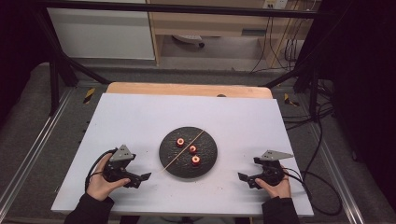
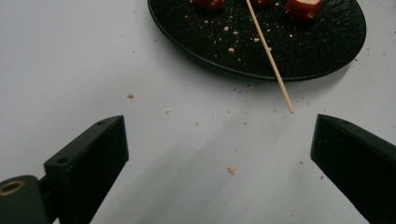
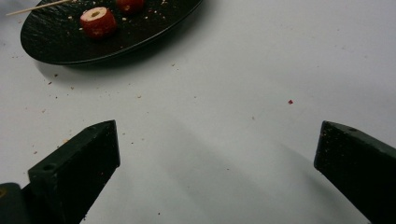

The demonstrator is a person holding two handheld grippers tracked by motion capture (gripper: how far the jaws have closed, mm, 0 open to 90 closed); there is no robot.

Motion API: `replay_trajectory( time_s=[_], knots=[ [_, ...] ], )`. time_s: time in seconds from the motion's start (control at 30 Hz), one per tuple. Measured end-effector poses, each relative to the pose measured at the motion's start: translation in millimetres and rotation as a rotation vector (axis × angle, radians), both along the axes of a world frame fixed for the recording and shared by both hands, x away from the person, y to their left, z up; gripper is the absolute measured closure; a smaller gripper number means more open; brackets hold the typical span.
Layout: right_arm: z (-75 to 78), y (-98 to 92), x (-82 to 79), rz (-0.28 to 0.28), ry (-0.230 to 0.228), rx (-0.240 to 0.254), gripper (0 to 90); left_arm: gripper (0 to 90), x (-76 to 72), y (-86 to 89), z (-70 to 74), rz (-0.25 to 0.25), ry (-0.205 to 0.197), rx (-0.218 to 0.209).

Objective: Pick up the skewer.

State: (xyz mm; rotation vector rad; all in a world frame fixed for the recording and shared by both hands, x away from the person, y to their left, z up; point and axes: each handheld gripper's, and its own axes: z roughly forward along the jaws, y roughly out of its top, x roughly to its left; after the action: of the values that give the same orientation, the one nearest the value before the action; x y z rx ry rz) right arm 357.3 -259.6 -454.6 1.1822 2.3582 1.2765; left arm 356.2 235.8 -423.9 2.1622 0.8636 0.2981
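A round black textured plate (image 1: pixel 211 161) held three red cylindrical pieces (image 1: pixel 192 149) with pale centres and a tan wooden skewer (image 1: pixel 183 150) on white tabletop (image 1: pixel 130 121).

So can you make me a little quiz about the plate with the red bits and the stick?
1. How many red pieces lie on the black plate?
2. True or false: the wooden skewer pokes out over the plate's rim.
3. Which tool is nearer the skewer's overhanging tip: A) left tool or B) right tool?

Key: 1) three. 2) true. 3) A.
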Motion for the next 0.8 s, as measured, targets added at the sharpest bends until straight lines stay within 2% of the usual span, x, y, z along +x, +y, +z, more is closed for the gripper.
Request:
replay_trajectory(
  time_s=[0.3, 0.63, 0.8],
  knots=[
    [0.2, 0.0, 0.2, 0.000, 0.001, 0.001, 0.9, 4.4, 4.6, -11.4, 5.0, -0.013, 0.013, 0.018],
    [0.3, -0.1, -0.1, 0.000, 0.002, -0.001, 0.9, 4.9, 13.8, -37.5, 16.6, -0.030, 0.036, 0.043],
    [0.4, -0.2, -0.1, 0.001, 0.003, -0.002, 0.9, 5.5, 20.0, -50.8, 21.2, -0.040, 0.039, 0.069]
  ],
)
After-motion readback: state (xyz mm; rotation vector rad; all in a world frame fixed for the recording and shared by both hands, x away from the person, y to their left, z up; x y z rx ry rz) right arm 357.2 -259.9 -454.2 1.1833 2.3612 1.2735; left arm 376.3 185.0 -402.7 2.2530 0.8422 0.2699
